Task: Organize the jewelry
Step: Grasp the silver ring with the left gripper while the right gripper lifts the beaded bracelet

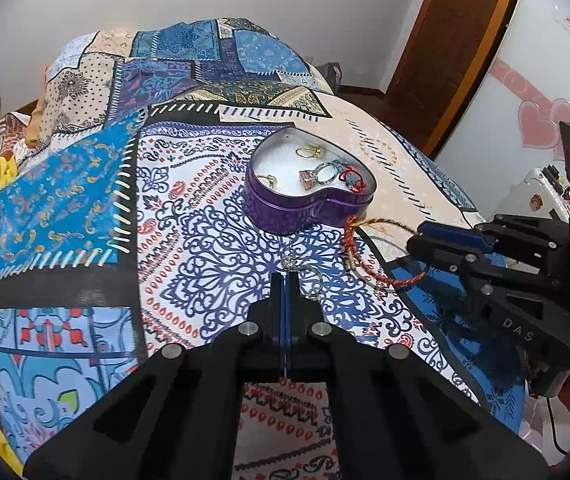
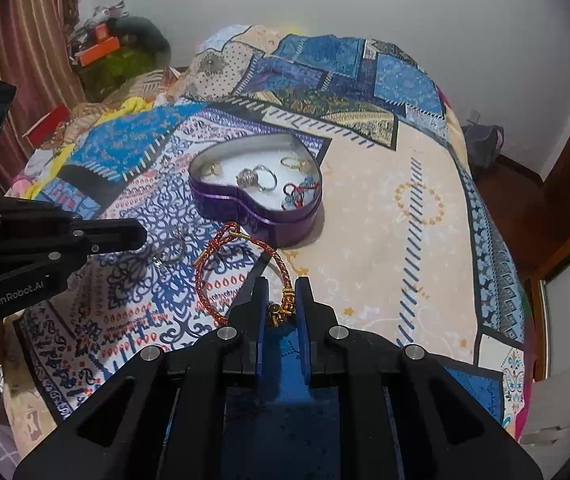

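We hold both claws low over the bed [image 2: 385, 216], each engaged on a loose piece near the purple heart-shaped tin [image 1: 309, 208]. The left claw [image 1: 285, 280] is pressed fully together at the silver ring [image 1: 305, 276], which lies on the patterned bedspread just in front of the tin; whether the ring is actually caught between the tips is hard to make out, since the fingers cover part of it. The right claw [image 2: 283, 300] is pinching the red braided bracelet [image 2: 213, 264] at its gold beads, the loop resting on the bedspread beside the tin. We judge the step as pick-up. The next move calls for lifting each piece clear and carrying it over the tin's rim onto the white lining, where several rings already lie.
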Demonstrator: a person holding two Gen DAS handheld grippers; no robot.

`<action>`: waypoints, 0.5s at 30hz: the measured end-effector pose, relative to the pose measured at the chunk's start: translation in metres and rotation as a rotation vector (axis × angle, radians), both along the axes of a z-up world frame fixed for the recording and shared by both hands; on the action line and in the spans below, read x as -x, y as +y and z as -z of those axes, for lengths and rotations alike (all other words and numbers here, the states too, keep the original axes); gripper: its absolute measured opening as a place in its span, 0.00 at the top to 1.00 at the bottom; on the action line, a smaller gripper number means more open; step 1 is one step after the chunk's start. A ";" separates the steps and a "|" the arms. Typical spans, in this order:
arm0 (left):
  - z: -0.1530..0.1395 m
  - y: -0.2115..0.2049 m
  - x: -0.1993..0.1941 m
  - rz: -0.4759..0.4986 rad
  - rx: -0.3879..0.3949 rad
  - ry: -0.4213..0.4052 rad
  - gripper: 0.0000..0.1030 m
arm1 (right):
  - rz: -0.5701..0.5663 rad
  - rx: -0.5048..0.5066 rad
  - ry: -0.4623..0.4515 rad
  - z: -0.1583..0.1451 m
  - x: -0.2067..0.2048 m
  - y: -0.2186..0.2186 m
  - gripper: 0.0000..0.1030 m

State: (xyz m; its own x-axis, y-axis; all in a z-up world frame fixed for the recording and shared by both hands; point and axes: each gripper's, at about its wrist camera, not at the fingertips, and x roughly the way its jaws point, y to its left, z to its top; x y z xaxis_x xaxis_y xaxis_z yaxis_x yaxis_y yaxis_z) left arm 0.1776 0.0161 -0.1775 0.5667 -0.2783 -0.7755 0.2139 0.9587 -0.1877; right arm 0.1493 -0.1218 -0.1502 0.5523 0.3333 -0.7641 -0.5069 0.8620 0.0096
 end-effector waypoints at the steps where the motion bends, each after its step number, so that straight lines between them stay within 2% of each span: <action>1: 0.000 0.000 -0.001 0.006 0.007 0.009 1.00 | 0.001 -0.003 -0.004 -0.002 0.000 0.000 0.89; 3: -0.002 -0.001 0.000 0.023 0.013 0.025 0.99 | 0.004 -0.010 -0.014 -0.005 0.001 -0.001 0.89; 6: -0.003 -0.010 0.002 0.041 -0.033 0.020 0.94 | 0.009 -0.021 -0.026 -0.011 0.002 -0.004 0.89; 11: 0.003 -0.020 -0.001 0.052 -0.034 0.047 0.77 | 0.019 -0.033 -0.025 -0.011 0.001 -0.008 0.89; 15: 0.007 -0.024 -0.007 0.049 -0.032 0.062 0.77 | 0.024 -0.031 -0.028 -0.009 0.002 -0.012 0.89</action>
State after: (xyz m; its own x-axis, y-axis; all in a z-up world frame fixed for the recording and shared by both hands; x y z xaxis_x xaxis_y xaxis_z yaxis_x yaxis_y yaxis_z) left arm 0.1848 -0.0078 -0.1847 0.5038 -0.2789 -0.8176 0.2501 0.9530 -0.1710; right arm 0.1477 -0.1338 -0.1407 0.5813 0.3433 -0.7377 -0.4868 0.8732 0.0228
